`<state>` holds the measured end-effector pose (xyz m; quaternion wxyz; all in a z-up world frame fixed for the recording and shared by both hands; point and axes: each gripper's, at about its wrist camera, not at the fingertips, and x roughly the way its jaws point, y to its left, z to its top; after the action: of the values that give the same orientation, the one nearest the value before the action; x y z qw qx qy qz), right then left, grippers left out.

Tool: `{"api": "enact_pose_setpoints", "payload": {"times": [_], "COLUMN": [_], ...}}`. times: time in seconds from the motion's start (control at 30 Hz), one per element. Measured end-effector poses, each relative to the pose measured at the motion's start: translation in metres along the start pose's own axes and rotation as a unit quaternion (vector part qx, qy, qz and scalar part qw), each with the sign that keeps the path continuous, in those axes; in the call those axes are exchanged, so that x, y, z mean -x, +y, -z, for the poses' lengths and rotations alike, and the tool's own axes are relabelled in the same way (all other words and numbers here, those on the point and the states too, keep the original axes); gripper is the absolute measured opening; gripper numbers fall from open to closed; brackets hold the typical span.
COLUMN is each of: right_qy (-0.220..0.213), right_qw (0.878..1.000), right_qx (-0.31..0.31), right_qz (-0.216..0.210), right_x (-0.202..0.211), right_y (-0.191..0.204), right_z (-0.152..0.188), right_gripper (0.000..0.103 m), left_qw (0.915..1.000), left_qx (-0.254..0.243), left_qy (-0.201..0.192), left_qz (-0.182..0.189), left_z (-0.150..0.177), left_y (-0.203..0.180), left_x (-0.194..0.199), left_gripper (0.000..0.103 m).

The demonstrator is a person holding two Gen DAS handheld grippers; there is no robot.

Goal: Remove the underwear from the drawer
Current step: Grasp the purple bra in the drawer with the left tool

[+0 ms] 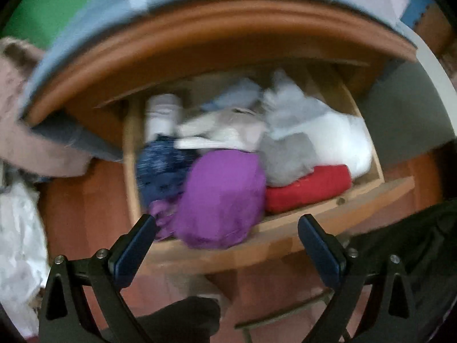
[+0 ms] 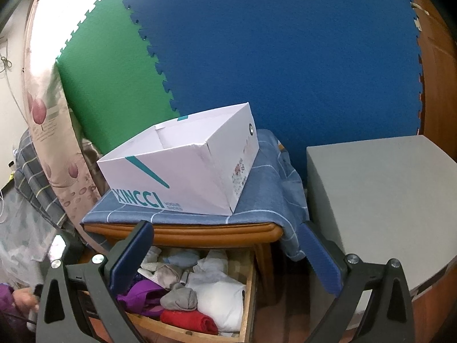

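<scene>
the drawer (image 1: 337,203) is standing pulled out, so the clothes are lying exposed from above. the left gripper (image 1: 227,228) is hovering over its near edge with tongs spread wide and empty, lined up either side of the purple bundle (image 1: 220,197), likely the first pick. red cloth (image 1: 308,187) is lying to its right, grey (image 1: 285,157) and white (image 1: 340,140) pieces farther back. the right gripper (image 2: 228,245) is also gaping wide, holding nothing, facing the open white box (image 2: 182,177) sitting on the cabinet top, probably the drop spot.
</scene>
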<state>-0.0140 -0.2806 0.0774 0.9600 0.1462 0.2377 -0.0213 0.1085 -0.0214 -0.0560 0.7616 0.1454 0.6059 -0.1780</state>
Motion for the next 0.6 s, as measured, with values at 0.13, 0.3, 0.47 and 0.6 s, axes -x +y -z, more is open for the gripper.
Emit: {"api": "enact_pose_setpoints", "payload": {"times": [0.13, 0.3, 0.47, 0.6], "right_qy": [0.001, 0.003, 0.004, 0.007], "right_qw": [1.0, 1.0, 1.0, 1.0], "right_qx": [-0.012, -0.022, -0.012, -0.006], "right_qz": [-0.003, -0.007, -0.012, -0.011], "right_x": [0.0, -0.002, -0.003, -0.005], "right_y": [-0.007, -0.012, -0.008, -0.005], "right_z": [0.0, -0.001, 0.0, 0.001], "right_gripper": [0.103, 0.103, 0.103, 0.103], "left_qw": [0.9994, 0.9963, 0.9927, 0.9913], "left_qx": [-0.022, -0.055, -0.074, -0.062], "left_qy": [0.024, 0.043, 0.066, 0.098], "left_qz": [-0.01, -0.05, -0.069, -0.063], "left_z": [-0.016, -0.028, -0.027, -0.02], "left_y": [-0.005, -0.007, -0.007, -0.001], "left_x": [-0.021, -0.046, -0.068, -0.086], "left_gripper": [0.099, 0.098, 0.087, 0.065]}}
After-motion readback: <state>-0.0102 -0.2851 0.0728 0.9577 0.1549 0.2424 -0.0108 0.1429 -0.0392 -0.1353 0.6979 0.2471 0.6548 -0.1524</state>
